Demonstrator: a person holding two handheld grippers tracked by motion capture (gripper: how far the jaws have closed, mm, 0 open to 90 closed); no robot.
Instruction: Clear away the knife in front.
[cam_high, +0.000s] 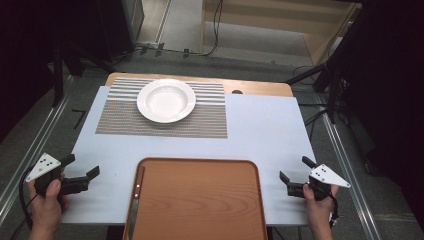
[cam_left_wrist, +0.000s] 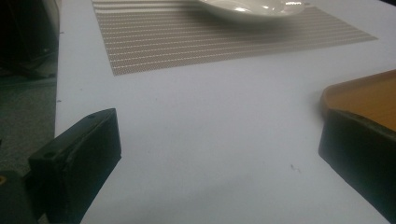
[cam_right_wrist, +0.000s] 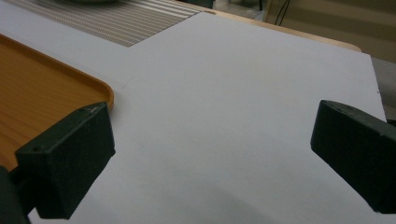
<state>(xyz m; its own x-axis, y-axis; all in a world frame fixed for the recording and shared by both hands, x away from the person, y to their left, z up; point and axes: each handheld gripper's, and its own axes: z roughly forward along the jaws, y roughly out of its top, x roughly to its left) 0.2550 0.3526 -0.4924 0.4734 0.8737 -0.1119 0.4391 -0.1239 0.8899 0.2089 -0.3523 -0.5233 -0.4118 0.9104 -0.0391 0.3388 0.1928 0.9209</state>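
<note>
- Here my left gripper (cam_high: 82, 166) sits released at the worktop's (cam_high: 260, 130) near left corner.
- My right gripper (cam_high: 296, 169) sits released at the near right corner.
- A knife (cam_high: 136, 200) lies along the tray's (cam_high: 200, 200) left rim.

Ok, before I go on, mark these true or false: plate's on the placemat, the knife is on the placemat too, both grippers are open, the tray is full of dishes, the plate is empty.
1. The white plate sits on the striped placemat. True.
2. The knife lies on the placemat. False: it lies along the left edge of the wooden tray.
3. The left gripper and the right gripper are both open and hold nothing. True.
4. The tray is full of dishes. False: it holds only the knife.
5. The plate is empty. True.
</note>
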